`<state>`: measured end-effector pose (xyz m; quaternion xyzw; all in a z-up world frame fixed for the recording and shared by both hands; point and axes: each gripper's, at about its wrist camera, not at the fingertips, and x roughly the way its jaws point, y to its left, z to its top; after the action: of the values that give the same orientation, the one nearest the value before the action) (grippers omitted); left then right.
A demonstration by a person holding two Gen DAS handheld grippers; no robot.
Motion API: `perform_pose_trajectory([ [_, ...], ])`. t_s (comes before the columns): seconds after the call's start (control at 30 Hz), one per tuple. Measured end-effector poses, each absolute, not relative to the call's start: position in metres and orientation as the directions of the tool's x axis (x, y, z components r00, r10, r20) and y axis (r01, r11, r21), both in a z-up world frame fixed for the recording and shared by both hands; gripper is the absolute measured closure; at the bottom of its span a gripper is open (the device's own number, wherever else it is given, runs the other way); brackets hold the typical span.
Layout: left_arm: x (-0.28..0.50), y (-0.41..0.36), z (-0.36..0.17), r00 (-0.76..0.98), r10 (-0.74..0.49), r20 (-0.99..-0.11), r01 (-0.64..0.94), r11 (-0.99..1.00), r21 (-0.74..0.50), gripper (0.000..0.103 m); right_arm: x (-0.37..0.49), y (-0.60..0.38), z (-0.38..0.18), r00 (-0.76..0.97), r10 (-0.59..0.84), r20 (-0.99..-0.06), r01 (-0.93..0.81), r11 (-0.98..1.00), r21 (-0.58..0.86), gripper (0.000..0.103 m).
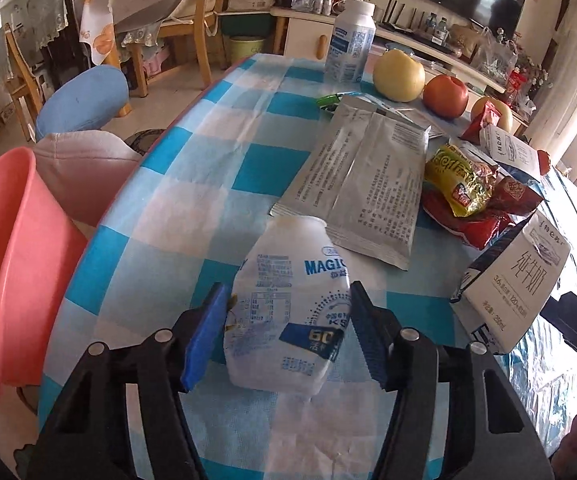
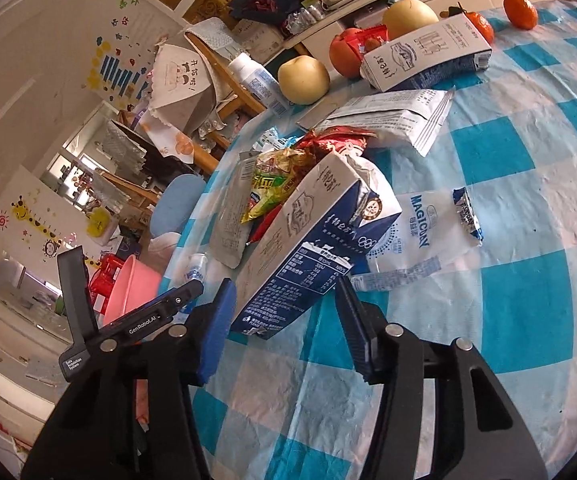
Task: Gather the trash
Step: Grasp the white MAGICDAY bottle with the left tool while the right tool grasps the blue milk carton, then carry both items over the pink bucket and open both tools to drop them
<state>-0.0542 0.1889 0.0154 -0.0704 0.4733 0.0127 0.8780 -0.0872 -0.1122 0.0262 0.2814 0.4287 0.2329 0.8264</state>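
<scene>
While the white bottle (image 1: pixel 288 312) is clamped between the blue pads (image 1: pixel 204 340) of the left gripper (image 1: pixel 284 332) above the table's (image 1: pixel 192 208) left edge, a pink basin (image 1: pixel 12 264) is seen just beyond that edge; its contents cannot be determined. A milk carton (image 2: pixel 308 248) is gripped, tilted, by the right gripper (image 2: pixel 284 312) over the snack wrappers (image 2: pixel 284 184) piled near the far edge. A second carton (image 2: pixel 424 54) lies beside the fruit (image 2: pixel 303 79).

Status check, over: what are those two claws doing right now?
Left claw straddling crushed white MAGIC bottle, grip unconfirmed. Right claw straddling blue-white milk carton, unconfirmed. Pink bin beside table.
</scene>
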Motion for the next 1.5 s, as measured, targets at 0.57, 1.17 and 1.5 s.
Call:
perform_pose_trajectory([
  [0.57, -0.039, 0.175, 0.014, 0.613, -0.062, -0.788, -0.109, 0.981, -0.162, 0.041, -0.056, -0.1, 0.011, 0.535, 0.618, -0.576, -0.122, 0.731, 0.671, 0.024],
  [1.17, -0.041, 0.177, 0.033, 0.67, -0.129, -0.731, -0.065, 0.971, -0.231, 0.041, -0.06, -0.082, 0.028, 0.523, 0.63, -0.575, -0.218, 0.751, 0.624, 0.06],
  [1.5, -0.051, 0.194, 0.055, 0.714, -0.147, -0.684, -0.075, 0.956, -0.283, 0.041, -0.076, -0.066, 0.057, 0.588, 0.565, -0.579, -0.252, 0.808, 0.532, 0.065],
])
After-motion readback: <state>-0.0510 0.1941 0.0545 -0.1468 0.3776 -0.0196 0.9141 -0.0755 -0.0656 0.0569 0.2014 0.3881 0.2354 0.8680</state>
